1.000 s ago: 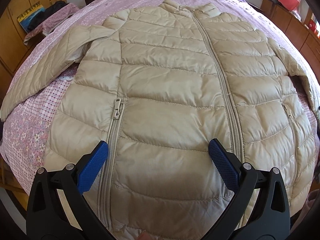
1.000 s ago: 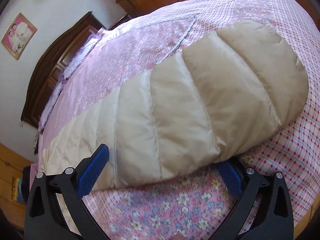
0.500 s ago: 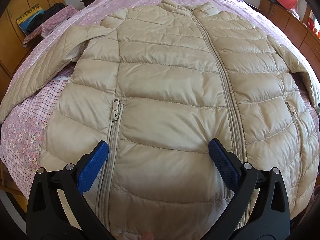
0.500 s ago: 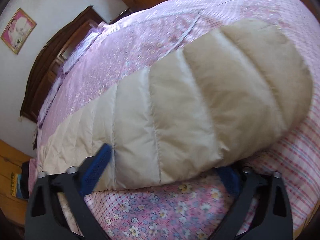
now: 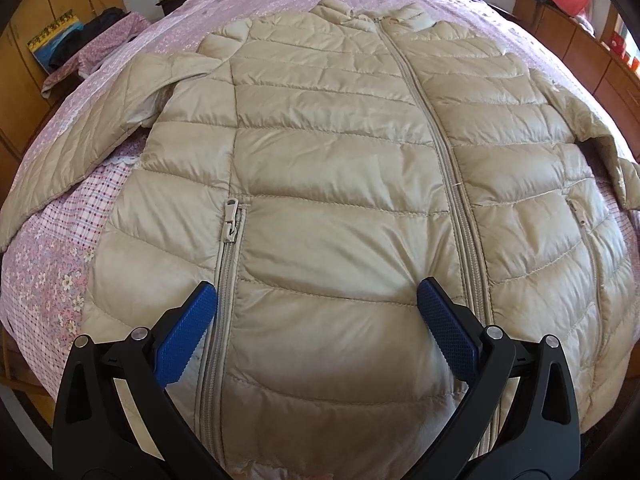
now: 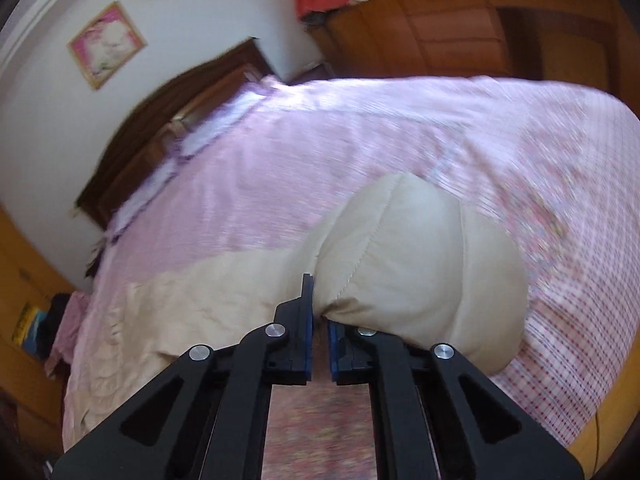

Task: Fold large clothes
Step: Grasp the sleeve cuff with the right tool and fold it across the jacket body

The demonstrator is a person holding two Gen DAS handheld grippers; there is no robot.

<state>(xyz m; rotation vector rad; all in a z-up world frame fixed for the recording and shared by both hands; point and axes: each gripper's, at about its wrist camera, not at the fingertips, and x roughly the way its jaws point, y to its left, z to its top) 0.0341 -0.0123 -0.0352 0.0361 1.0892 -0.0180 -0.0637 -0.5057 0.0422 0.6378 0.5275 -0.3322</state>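
Two claws | left claw [image 5: 316, 312] spread over jacket [image 5: 344, 184] | right claw [image 6: 318, 316] clamped on sleeve [image 6: 420, 276]

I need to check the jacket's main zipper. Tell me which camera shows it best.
The left wrist view: the main zipper runs in full down the spread jacket. The right wrist view shows only a bunched sleeve pinched in the right gripper, no zipper.

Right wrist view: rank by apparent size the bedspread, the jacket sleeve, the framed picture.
1. Pink bedspread: fills most of the frame.
2. Beige jacket sleeve: pinched in the right gripper, so nearness inflates it.
3. Framed picture: smallest, but far off on the wall, so its true size is unsure.
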